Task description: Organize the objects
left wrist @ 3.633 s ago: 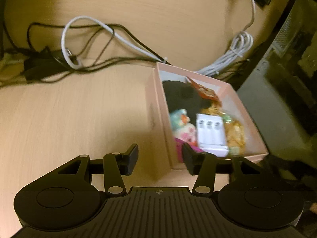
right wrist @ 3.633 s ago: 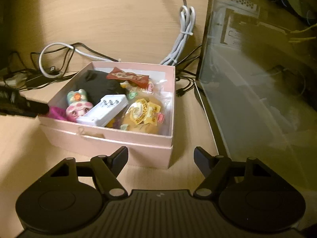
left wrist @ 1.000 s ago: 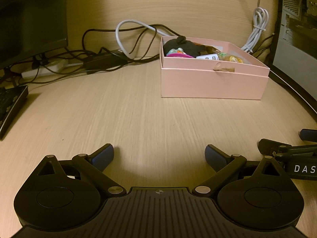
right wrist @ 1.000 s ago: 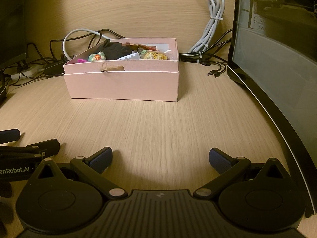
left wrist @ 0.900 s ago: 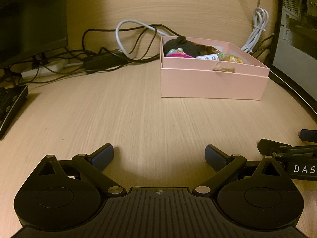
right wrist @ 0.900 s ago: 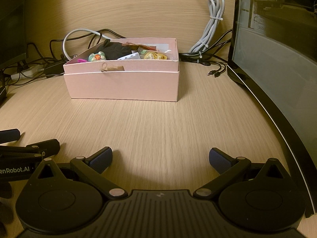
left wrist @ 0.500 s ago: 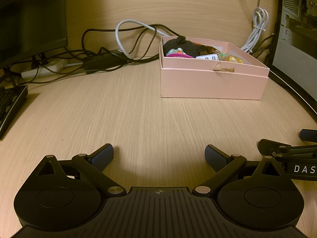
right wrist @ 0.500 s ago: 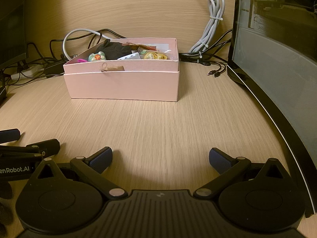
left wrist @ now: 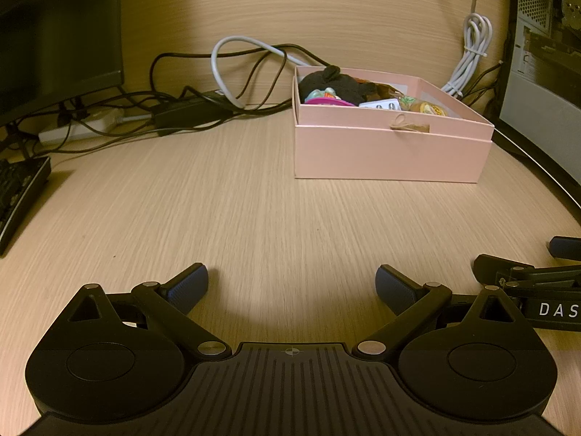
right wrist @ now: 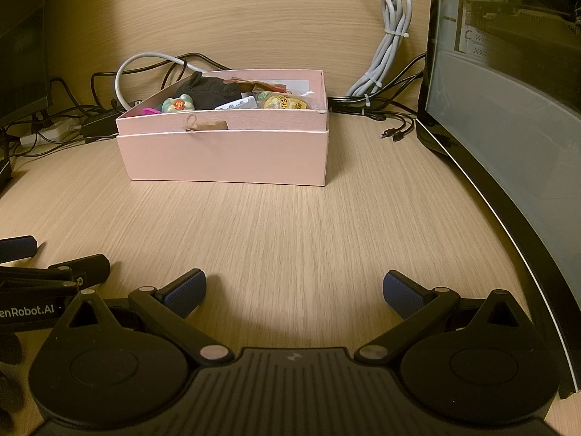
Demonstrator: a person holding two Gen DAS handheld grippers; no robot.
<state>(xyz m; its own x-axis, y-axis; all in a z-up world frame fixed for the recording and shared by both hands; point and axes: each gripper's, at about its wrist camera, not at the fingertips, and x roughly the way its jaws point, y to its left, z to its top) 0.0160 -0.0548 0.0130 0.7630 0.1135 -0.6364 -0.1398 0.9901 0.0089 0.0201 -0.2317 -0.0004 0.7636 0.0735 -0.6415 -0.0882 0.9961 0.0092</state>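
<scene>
A pink cardboard box [left wrist: 390, 156] [right wrist: 225, 154] stands on the wooden desk, well ahead of both grippers. It holds a black cloth [right wrist: 208, 92], a small pastel figurine [right wrist: 178, 104], a white charger [right wrist: 238, 104], a yellow snack packet [right wrist: 283, 102] and a magenta piece [left wrist: 325, 101]. My left gripper [left wrist: 292, 285] rests low on the desk, open and empty. Beside it, my right gripper [right wrist: 294, 289] is likewise open and empty. Each gripper shows at the edge of the other's view.
Tangled black and white cables [left wrist: 232, 83] and a power strip [left wrist: 78, 127] lie behind the box. A coiled grey cable [right wrist: 390, 47] hangs at the back. A dark monitor [left wrist: 58, 32] and keyboard [left wrist: 20, 189] sit left; a glass-sided computer case [right wrist: 508, 116] stands right.
Since 3.6 s ago both grippers have drawn back from the box and come down near the desk, with their jaws spread wider. Over the last second nothing has moved.
</scene>
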